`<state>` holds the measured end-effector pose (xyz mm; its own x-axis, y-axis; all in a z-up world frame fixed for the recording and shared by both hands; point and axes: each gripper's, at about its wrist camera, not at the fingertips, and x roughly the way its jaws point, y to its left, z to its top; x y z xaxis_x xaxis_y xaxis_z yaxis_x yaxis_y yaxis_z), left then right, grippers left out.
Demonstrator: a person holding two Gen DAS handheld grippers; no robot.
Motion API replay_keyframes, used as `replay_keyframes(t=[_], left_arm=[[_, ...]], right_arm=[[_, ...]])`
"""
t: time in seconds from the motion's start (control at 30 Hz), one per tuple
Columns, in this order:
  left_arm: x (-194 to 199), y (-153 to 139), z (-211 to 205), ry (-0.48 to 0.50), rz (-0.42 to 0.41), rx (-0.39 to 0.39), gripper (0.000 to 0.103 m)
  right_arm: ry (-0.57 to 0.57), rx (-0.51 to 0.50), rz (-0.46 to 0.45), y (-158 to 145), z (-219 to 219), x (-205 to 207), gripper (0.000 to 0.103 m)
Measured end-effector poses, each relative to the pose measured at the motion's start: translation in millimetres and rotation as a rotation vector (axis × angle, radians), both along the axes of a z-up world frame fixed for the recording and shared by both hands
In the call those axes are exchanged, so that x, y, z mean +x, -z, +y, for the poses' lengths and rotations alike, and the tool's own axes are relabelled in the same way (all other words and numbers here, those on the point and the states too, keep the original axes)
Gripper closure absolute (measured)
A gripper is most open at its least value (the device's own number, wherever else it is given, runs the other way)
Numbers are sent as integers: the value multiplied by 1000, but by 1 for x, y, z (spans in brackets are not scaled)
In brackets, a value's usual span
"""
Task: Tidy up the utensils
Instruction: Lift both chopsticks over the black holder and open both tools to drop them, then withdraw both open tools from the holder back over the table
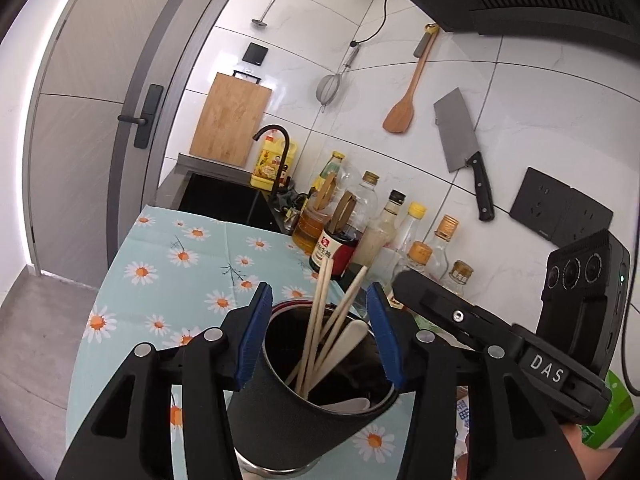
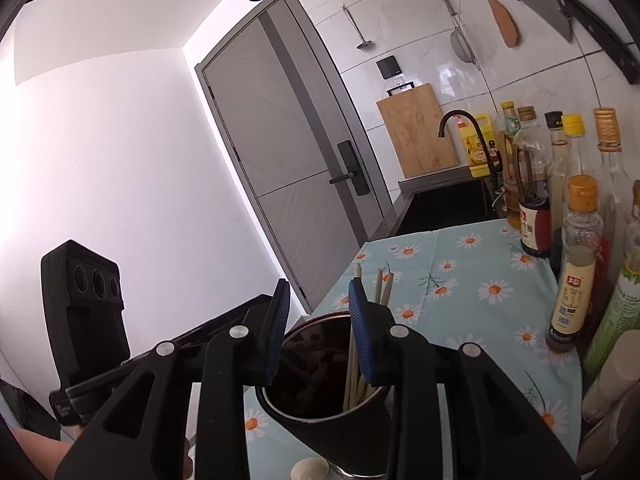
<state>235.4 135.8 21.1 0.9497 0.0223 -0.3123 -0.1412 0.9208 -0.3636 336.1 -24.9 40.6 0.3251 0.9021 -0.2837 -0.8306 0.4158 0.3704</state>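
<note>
Black utensil cup point(image 1: 304, 392) holding wooden chopsticks point(image 1: 320, 320) sits between the left gripper's point(image 1: 318, 332) parted, released fingers.

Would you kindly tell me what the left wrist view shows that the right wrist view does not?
Only the left wrist view shows the wall sockets, the whole cleaver and a white spoon inside the holder. Only the right wrist view shows the bare white wall beside the door. Both show the black utensil holder with chopsticks, the daisy tablecloth, cutting board and bottles.
</note>
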Motion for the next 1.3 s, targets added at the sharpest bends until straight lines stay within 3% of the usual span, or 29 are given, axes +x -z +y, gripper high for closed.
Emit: replay_keyframes(t=[0.17, 0.37, 0.47, 0.63, 0.7, 0.77, 0.83, 0.97, 1.3], left_arm=[[-11, -7, -5, -2, -11, 17, 56], [-31, -15, -16, -16, -15, 48, 54], [-46, -20, -24, -22, -21, 74, 35], [-72, -24, -36, -31, 6, 115, 35], [-81, -22, -38, -44, 27, 114, 23], [-89, -19, -39, -49, 38, 98, 18], [-96, -15, -42, -73, 72, 86, 11], [-110, -5, -44, -92, 122, 39, 7], [-136, 40, -45, -140, 292, -96, 7]], right_arm=[[6, 0, -4, -4, -16, -12, 70], [10, 18, 11, -13, -34, -27, 47], [15, 16, 0, -19, -43, -35, 37], [17, -34, -37, -28, -59, -45, 15], [8, -72, -37, -30, -64, -47, 9], [4, -117, -37, -30, -68, -48, 5], [-4, -167, -39, -30, -67, -48, 5], [-11, -254, -70, -24, -66, -51, 5], [-135, -540, -11, 18, -44, -57, 5]])
